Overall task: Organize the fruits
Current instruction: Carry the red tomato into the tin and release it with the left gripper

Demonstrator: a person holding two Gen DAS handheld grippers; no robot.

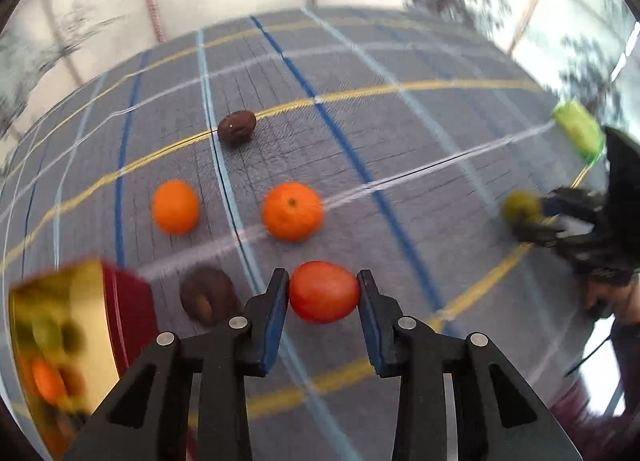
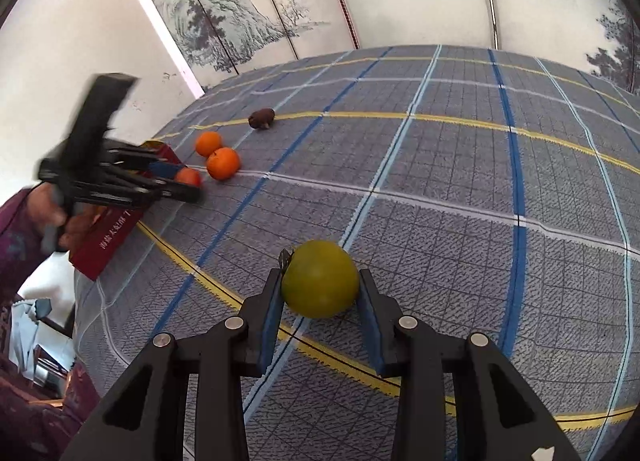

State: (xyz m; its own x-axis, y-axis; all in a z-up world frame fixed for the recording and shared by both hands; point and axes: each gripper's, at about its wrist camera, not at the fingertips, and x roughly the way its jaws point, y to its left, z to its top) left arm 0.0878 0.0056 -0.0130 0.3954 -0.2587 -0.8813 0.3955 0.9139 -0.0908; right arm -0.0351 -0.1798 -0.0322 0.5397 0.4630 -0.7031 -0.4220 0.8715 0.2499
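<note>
Left tongs [image 1: 323, 293] grip the red fruit [image 1: 324, 292], box [image 1: 60, 325] just left of it. Right tongs [image 2: 321, 285] grip the green fruit [image 2: 320, 279], well right of the box.

White Chinese characters run along the red box [image 2: 105, 239] side, too blurred to read

A red fruit [image 1: 324, 292], perhaps a tomato, and a green fruit [image 2: 320, 279] each sat clamped; two oranges [image 1: 292, 211] lay nearby.

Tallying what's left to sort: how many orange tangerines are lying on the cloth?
2. One tangerine lies just beyond the red fruit; the other tangerine lies left of it. More may sit in the box, too blurred to tell.
</note>
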